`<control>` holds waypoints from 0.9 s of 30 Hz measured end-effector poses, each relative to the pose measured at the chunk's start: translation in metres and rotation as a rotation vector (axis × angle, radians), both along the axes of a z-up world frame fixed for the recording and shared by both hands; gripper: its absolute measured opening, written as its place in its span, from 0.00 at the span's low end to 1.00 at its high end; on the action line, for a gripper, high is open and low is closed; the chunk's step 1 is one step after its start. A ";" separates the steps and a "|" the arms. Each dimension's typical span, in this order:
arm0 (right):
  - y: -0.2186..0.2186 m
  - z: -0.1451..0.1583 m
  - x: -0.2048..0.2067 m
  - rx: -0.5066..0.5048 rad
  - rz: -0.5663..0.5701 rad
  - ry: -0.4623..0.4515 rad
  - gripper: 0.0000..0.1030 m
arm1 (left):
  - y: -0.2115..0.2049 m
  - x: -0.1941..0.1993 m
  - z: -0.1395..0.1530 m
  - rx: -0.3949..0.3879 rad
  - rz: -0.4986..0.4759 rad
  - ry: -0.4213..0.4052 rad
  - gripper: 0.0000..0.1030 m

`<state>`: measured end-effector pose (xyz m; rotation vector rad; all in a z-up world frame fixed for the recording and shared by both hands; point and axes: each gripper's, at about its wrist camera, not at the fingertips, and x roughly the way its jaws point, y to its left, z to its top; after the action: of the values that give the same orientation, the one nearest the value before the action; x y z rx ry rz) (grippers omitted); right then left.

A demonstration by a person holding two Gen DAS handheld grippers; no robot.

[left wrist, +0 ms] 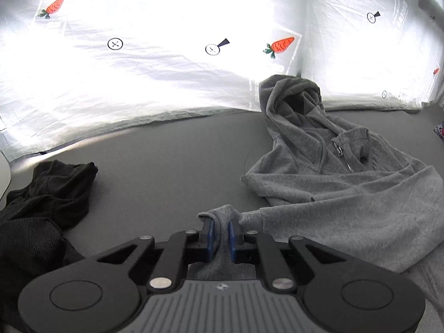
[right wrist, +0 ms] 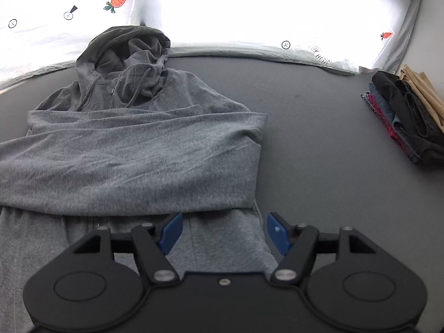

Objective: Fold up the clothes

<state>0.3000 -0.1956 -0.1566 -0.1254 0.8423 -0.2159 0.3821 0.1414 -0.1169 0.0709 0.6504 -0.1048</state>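
One grey hoodie (right wrist: 133, 149) on table, left gripper (left wrist: 221, 230) clamped on its cuff, right gripper (right wrist: 223, 234) apart above hem.

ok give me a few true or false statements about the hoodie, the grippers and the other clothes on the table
1. The left gripper is shut on a bunch of the grey hoodie. True.
2. The right gripper grips the hood. False: its jaws are open above the hoodie's lower part.
3. A sleeve lies folded across the hoodie's chest. True.
4. The folded clothes stack sits on the hoodie. False: it lies apart, on the grey table.
5. The black garment is neatly folded. False: it is crumpled.
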 end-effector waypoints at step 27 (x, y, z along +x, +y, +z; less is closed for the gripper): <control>0.007 -0.014 0.028 -0.190 0.066 0.014 0.70 | 0.018 -0.004 0.099 -0.140 0.124 -0.177 0.12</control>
<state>0.3279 -0.1886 -0.1707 -0.3326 0.8290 -0.2337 0.3782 0.1589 -0.0182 -0.0942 0.4677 -0.0237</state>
